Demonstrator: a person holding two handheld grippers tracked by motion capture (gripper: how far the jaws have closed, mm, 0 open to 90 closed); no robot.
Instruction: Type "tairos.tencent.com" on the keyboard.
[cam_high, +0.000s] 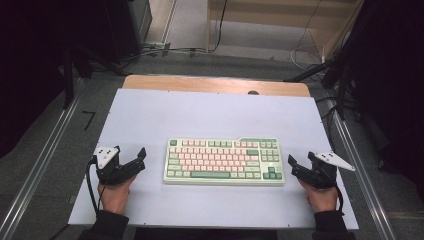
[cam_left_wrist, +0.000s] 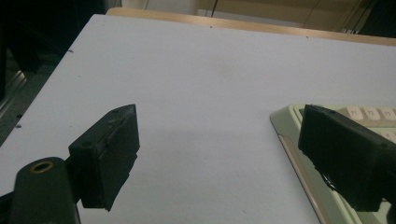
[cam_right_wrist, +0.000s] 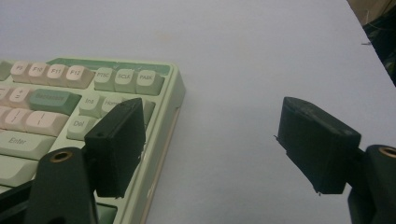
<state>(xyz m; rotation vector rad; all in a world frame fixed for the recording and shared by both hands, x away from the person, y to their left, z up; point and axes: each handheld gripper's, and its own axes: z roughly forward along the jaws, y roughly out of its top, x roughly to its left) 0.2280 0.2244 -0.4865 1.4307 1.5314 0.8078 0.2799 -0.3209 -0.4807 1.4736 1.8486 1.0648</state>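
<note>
A: Where's the keyboard (cam_high: 224, 161)?
B: Middle of the bench (cam_high: 210, 112), nearer the person's edge.
A: And either side of it?
B: Left hand-held gripper (cam_high: 131, 156) just left of it, right hand-held gripper (cam_high: 301, 159) just right. Both apart from it, jaws spread.

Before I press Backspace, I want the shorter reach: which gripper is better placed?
Probably the right gripper. It sits open beside the keyboard at its right end, and the green Backspace key lies near one jaw. The left gripper is at the opposite end.
</note>
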